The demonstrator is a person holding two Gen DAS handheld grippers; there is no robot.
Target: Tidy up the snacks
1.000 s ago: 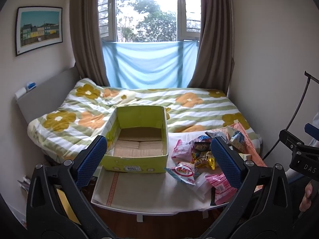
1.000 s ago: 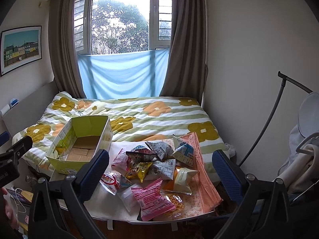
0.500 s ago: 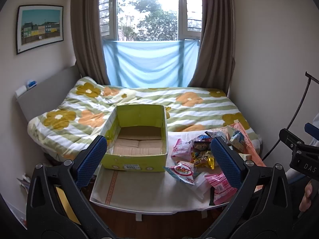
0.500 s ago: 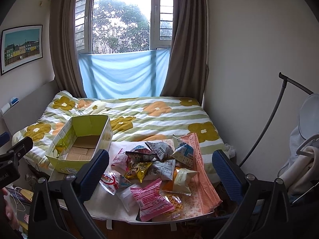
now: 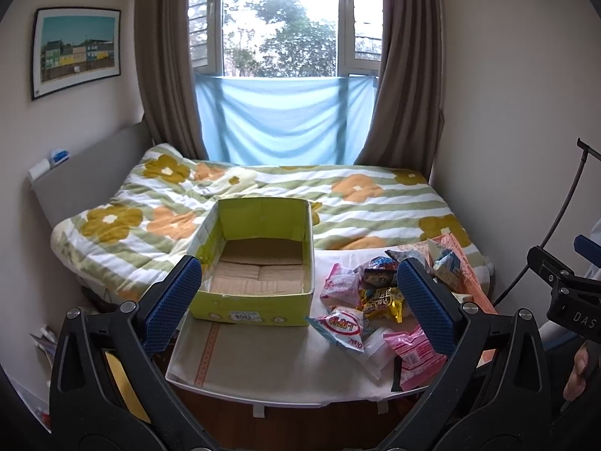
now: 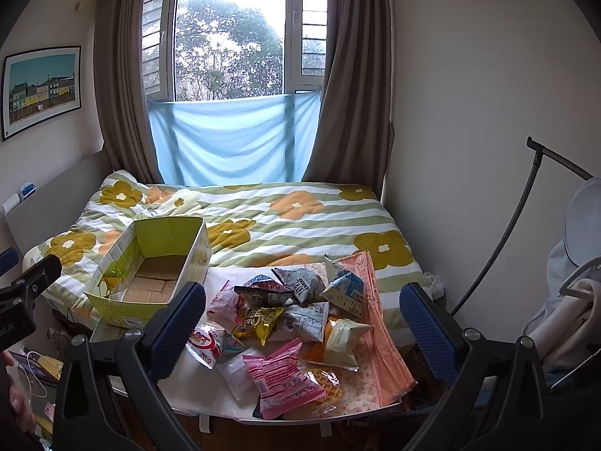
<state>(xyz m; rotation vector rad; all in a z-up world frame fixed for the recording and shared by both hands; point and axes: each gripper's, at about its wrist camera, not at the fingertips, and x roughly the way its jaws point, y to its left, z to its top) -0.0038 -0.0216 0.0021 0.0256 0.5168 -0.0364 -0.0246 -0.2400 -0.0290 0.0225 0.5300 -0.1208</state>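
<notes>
Open-topped yellow-green cardboard box (image 5: 259, 263) sits empty on white worktop (image 5: 263, 364), presumably staged to receive snacks. Heap of crinkly foil snack packets (image 6: 285, 319) lies just right of box; only the right view shows it whole. Left hand-held gripper (image 5: 300, 300) and right hand-held gripper (image 6: 304, 319): fingers wide apart, nothing held.

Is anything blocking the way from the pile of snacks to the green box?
Nothing visible. The open yellow-green cardboard box sits just left of the heap of snack packets on the white table, with its top open and only bare cardboard inside.
</notes>
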